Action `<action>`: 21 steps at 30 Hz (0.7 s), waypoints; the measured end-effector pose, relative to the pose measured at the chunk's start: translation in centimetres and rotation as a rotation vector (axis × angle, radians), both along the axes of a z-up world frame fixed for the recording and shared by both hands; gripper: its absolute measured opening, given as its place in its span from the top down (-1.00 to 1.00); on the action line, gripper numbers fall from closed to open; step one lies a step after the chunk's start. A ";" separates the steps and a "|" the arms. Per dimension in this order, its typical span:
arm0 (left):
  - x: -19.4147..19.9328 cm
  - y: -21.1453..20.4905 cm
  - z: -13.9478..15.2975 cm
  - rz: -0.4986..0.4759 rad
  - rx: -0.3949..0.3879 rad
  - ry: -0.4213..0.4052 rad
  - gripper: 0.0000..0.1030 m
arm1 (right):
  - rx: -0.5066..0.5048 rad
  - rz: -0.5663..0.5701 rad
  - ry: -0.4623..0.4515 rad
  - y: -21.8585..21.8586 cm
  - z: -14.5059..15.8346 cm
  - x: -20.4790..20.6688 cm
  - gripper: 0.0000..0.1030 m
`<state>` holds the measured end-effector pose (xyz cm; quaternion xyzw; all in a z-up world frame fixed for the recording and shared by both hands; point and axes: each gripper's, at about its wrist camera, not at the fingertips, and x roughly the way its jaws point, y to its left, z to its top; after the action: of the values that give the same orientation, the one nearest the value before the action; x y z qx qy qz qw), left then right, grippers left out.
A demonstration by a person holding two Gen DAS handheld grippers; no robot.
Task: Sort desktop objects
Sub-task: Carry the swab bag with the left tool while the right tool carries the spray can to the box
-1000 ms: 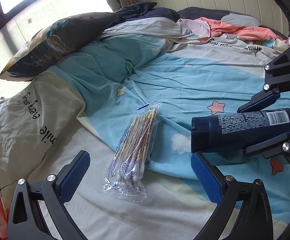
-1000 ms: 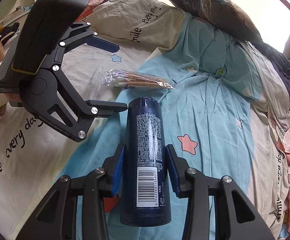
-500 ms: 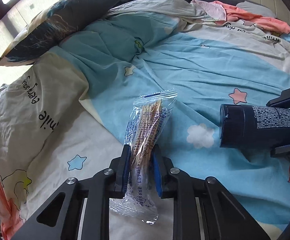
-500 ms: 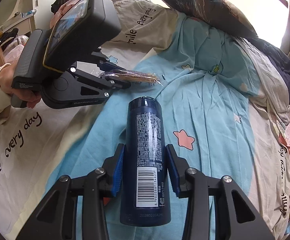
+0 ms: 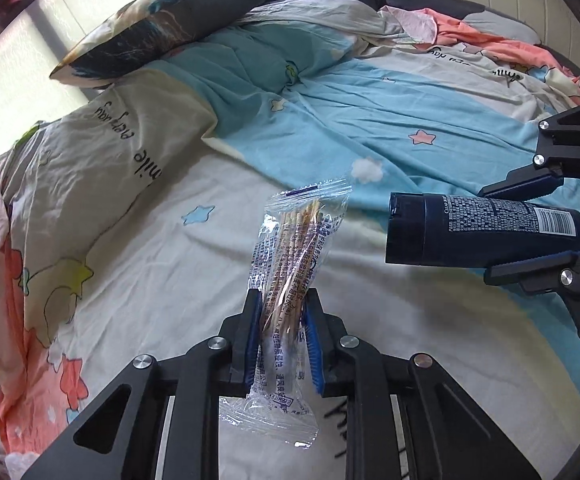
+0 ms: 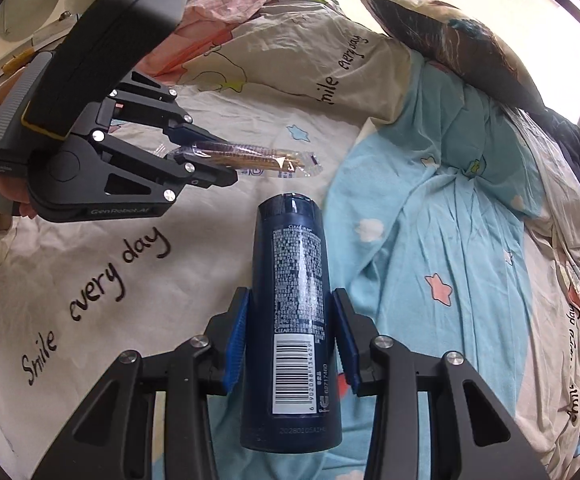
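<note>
Both grippers carry their loads above the bed (image 5: 170,240), ready for sorting.
Left gripper (image 5: 281,322) jaws clamp the swab packet (image 5: 296,248) near its lower end, leaving most free; right gripper (image 6: 290,344) jaws clamp the bottle (image 6: 292,292) mid-body for balance; no sorting spot shows; packet print is unreadable.

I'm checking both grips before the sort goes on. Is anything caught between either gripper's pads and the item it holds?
Nothing visible. The left gripper pinches the clear packet of sticks directly; the right gripper clamps the dark blue bottle directly. No bedding is trapped in either.
</note>
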<state>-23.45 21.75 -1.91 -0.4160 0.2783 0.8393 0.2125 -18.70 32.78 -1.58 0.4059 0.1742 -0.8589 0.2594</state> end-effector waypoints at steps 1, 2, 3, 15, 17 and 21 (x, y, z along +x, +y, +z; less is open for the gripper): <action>0.5 -0.9 0.3 0.009 0.002 -0.002 0.59 | -0.001 0.011 0.003 -0.7 0.4 0.5 0.27; 1.1 -1.7 0.6 0.019 -0.001 -0.004 0.59 | 0.000 0.018 0.005 -1.4 0.7 0.9 0.27; 1.7 -2.6 0.9 0.028 -0.003 -0.002 0.59 | 0.002 0.026 0.008 -2.1 1.1 1.3 0.27; 8.7 -12.0 7.3 0.113 0.005 0.065 0.59 | -0.001 0.137 0.065 -11.7 6.4 6.1 0.27; 9.6 -13.3 8.2 0.127 0.005 0.068 0.59 | -0.002 0.158 0.079 -13.4 7.2 6.8 0.27; 11.4 -16.0 9.8 0.154 0.010 0.083 0.59 | 0.002 0.195 0.095 -16.3 8.4 7.8 0.27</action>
<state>-12.02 5.77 7.91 -0.3999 0.2496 0.8711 0.1376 -10.92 16.46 6.81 0.3462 0.2256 -0.8477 0.3327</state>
